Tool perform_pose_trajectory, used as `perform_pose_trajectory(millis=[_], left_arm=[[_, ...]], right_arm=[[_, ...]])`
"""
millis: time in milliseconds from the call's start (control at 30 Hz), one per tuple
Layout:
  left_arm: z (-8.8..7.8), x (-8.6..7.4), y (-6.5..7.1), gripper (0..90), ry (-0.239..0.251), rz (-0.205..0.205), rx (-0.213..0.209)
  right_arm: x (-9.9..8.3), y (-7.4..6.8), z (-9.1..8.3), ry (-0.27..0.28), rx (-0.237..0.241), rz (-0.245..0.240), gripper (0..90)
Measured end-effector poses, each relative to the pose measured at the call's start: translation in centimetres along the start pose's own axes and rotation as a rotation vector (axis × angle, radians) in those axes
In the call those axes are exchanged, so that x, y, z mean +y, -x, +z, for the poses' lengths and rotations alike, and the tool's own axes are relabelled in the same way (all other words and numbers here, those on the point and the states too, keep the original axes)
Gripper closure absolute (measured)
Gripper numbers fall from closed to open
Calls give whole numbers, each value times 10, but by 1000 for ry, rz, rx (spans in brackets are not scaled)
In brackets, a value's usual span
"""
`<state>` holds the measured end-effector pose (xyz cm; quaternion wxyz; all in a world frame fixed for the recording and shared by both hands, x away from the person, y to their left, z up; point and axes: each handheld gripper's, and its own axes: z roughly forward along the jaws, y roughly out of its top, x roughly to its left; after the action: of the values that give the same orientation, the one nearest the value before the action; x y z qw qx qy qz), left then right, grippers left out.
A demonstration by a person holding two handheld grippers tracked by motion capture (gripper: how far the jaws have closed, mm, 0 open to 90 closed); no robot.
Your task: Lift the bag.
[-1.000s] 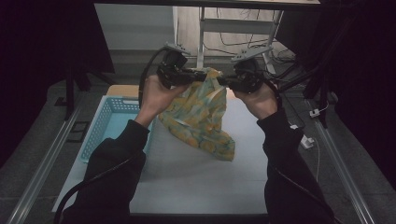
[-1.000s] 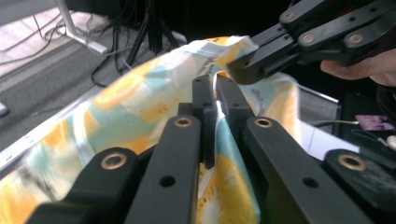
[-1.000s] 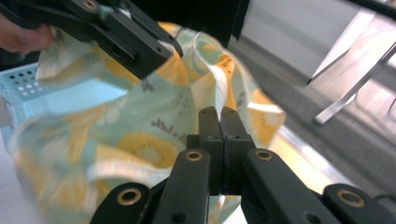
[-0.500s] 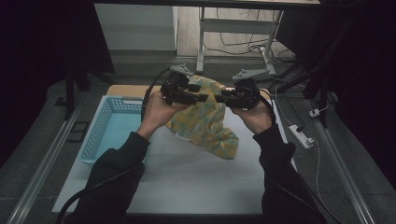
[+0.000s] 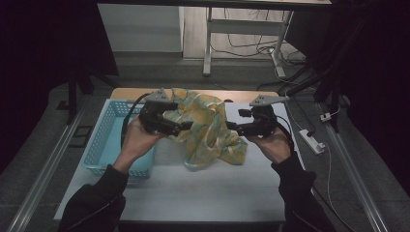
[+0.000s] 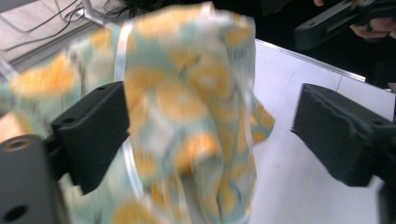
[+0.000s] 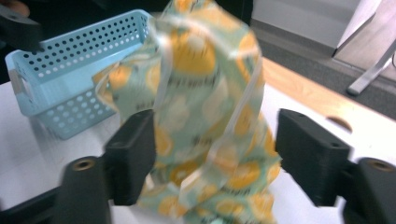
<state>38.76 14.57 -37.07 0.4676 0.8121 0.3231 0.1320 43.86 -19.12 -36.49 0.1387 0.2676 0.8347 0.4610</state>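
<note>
Two hand-held grippers flank a patterned cloth [image 5: 208,128], a light green fabric printed with orange and yellow rounds, which lies crumpled on the white table [image 5: 193,193] just right of the blue perforated basket [image 5: 104,145]. A second earlier the cloth hung stretched in the air between both tools, pinched at its top edge; half a second ago it was lower and sagging; now it has dropped onto the table in a loose heap, its left edge right beside the basket's right wall.

In the high view the left gripper [image 5: 186,126] sits at the cloth's left side, over the basket's right rim, and the right gripper [image 5: 232,127] stands at the cloth's right side, apart from the basket. Both hands are lower and wider apart than before.

Both pairs of jaws have just been opening. In the left gripper view the left gripper [image 6: 210,135] stands spread wide; the cloth [image 6: 196,107] hangs between its jaws, lying against one jaw and clear of the other, so nothing is pinched. In the right gripper view the right gripper [image 7: 215,158] is likewise spread, with the cloth [image 7: 210,107] loose and blurred in the gap and the basket [image 7: 70,70] behind it to the left.
</note>
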Motion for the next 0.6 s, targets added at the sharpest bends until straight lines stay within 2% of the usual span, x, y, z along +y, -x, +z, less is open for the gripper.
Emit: perform_pose_trajectory(millis=[133,233,400,600], left_arm=[[-14,-31,3,48,6,-42,10],[-25,-60,7,18,8,-88,12],[-44,-102,15,0,-9,-134,52],[-65,-148,27,0,-10,-179,92]], right_arm=[[-26,-7,-6,9,-26,10,158],[-45,-11,-12,25,-26,27,106],[-80,-15,-26,37,-53,64,27],[-119,-22,-43,18,-93,109,0]])
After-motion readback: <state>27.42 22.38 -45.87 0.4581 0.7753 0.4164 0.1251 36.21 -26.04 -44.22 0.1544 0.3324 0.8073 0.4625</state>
